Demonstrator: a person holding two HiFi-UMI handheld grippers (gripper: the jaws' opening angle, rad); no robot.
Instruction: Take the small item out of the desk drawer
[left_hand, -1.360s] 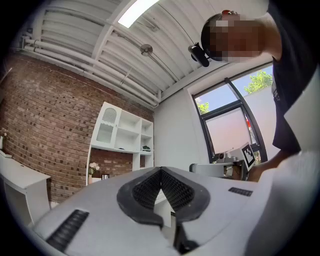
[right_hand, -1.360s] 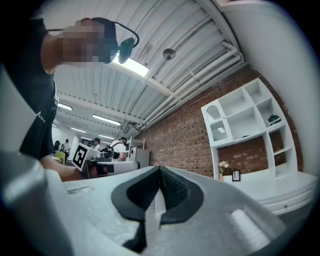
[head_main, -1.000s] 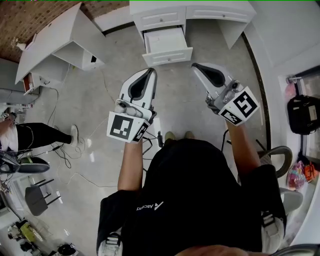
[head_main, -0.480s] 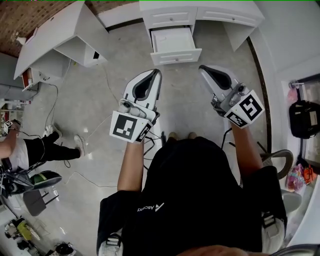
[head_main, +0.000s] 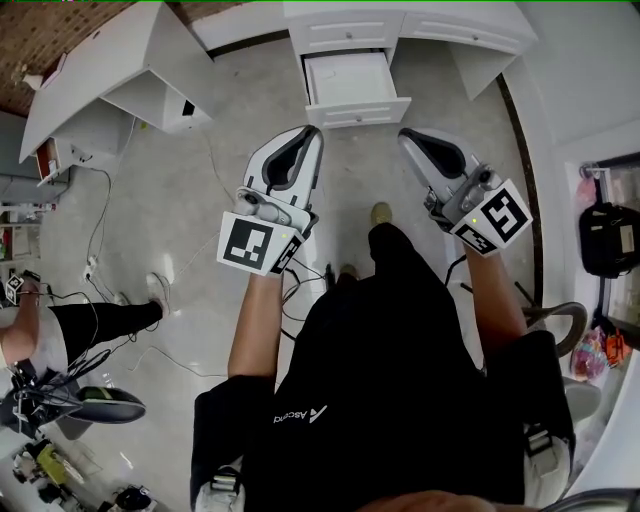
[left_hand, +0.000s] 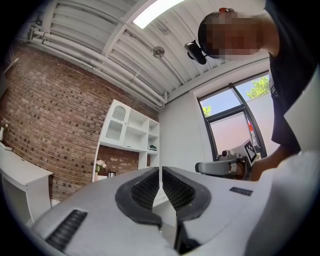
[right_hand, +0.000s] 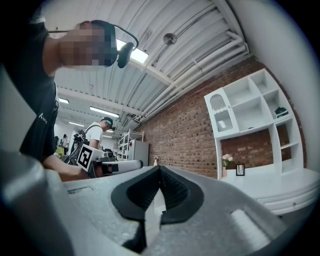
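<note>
Left gripper (head_main: 311, 134): held over the grey floor (head_main: 200, 210), left of centre, tips aimed far toward the desk; its jaws are opening, with only a thin slit between the ribbed pads and nothing in it.
Right gripper (head_main: 407, 136): level with the left one and to its right, clenched, pad tips meeting, nothing grasped.
Drawer (head_main: 357, 104): pulled out of the white desk (head_main: 440, 22) at far centre, top open to the head view.
Small item: cannot be made out; the drawer's inside shows only plain white from here.
Spacing: the 2 grippers are side by side, both well apart from the drawer, on its near side.
Surroundings: white shelf unit (head_main: 110, 65) far left; 1 other person's leg (head_main: 100, 322) near left; cables (head_main: 190, 260) on the floor.
</note>
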